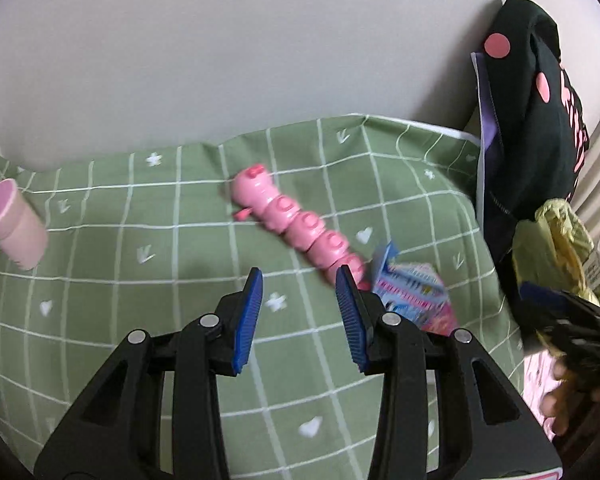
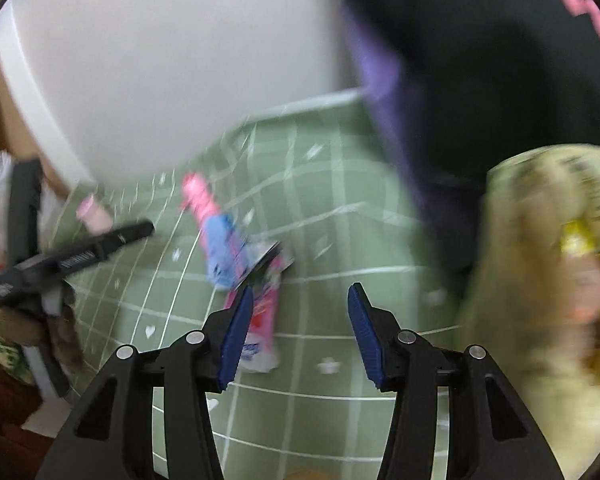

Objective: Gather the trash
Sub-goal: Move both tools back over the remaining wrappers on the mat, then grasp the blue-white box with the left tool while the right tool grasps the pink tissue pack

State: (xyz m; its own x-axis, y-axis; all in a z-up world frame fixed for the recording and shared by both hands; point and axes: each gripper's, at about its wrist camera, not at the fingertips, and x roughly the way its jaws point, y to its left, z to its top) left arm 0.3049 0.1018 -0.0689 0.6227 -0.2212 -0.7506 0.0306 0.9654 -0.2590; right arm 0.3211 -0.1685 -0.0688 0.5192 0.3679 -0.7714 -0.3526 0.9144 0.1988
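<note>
A blue-and-pink snack wrapper (image 1: 412,292) lies on the green checked cloth (image 1: 140,300), just right of my left gripper (image 1: 299,276). That gripper is open over bare cloth with nothing between its fingers. In the blurred right wrist view a blue packet (image 2: 224,252) and a pink-and-white wrapper (image 2: 264,320) lie just ahead and left of my right gripper (image 2: 301,292), which is open with nothing between its jaws. A crumpled yellow-green plastic bag (image 1: 556,248) with packaging in it stands at the right (image 2: 540,280).
A pink segmented toy (image 1: 300,224) and a pink cylinder (image 1: 16,224) lie on the cloth. A black bag with pink dots (image 1: 532,120) leans against the white wall at the right. A hand (image 1: 560,400) shows at the right edge. A cardboard box (image 2: 4,120) is far left.
</note>
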